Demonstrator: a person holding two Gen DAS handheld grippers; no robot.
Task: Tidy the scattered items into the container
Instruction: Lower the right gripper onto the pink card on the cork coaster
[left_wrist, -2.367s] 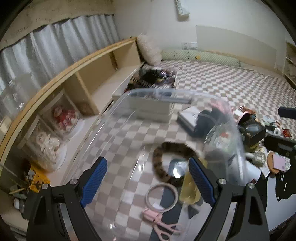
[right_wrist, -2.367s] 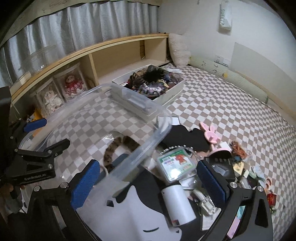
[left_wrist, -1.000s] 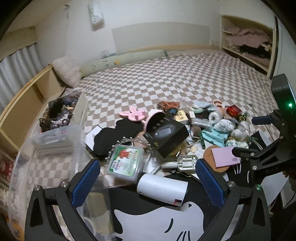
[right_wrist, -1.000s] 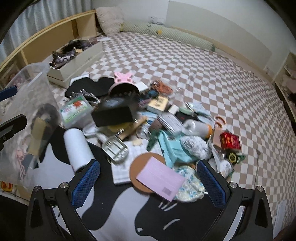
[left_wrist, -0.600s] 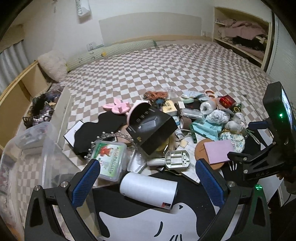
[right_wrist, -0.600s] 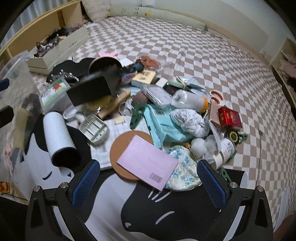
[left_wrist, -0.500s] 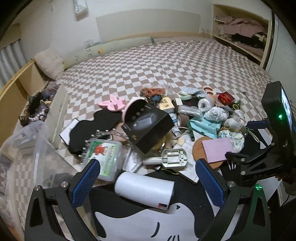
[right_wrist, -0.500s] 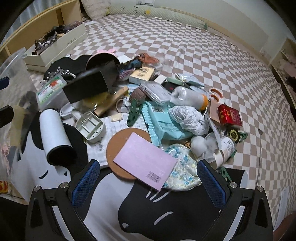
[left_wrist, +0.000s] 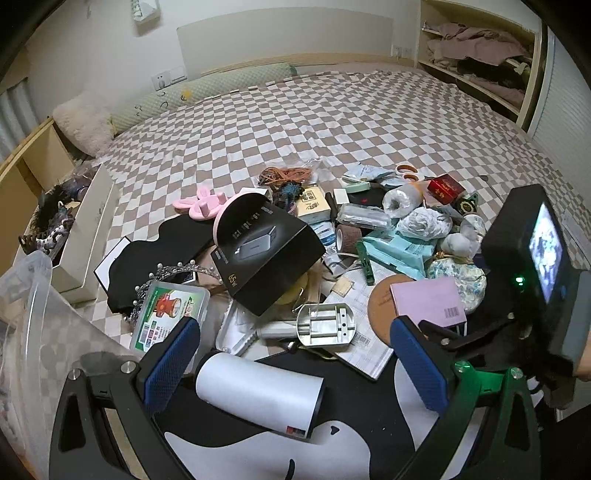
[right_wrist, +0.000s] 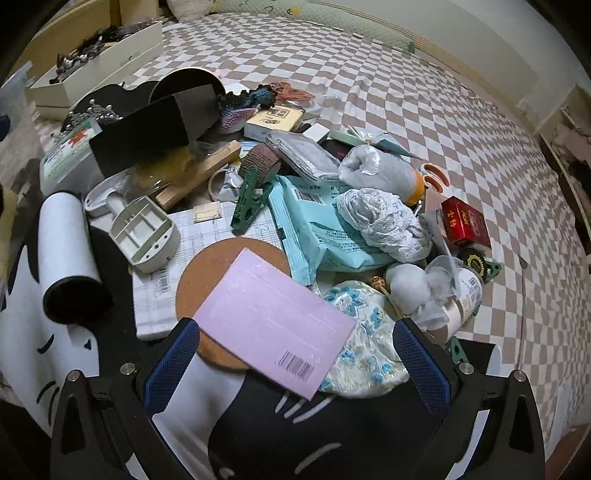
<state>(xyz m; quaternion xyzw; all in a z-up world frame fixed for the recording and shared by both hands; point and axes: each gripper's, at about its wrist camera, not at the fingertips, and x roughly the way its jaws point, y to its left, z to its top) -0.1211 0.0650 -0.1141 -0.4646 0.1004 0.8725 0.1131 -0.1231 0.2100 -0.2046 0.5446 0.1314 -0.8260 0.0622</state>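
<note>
Right wrist view: right gripper (right_wrist: 295, 363), jaws spread, above a pink card (right_wrist: 273, 323) overlapping a cork disc (right_wrist: 207, 269); left gripper (left_wrist: 293, 363) spread over a white roll (left_wrist: 258, 393).

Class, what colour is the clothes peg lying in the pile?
Dark green clothes peg, clearest in the right wrist view.

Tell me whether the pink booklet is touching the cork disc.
Touching. The right wrist view shows the pink booklet lying flat on the cork disc, covering its right half with no gap; the left wrist view agrees.
</note>
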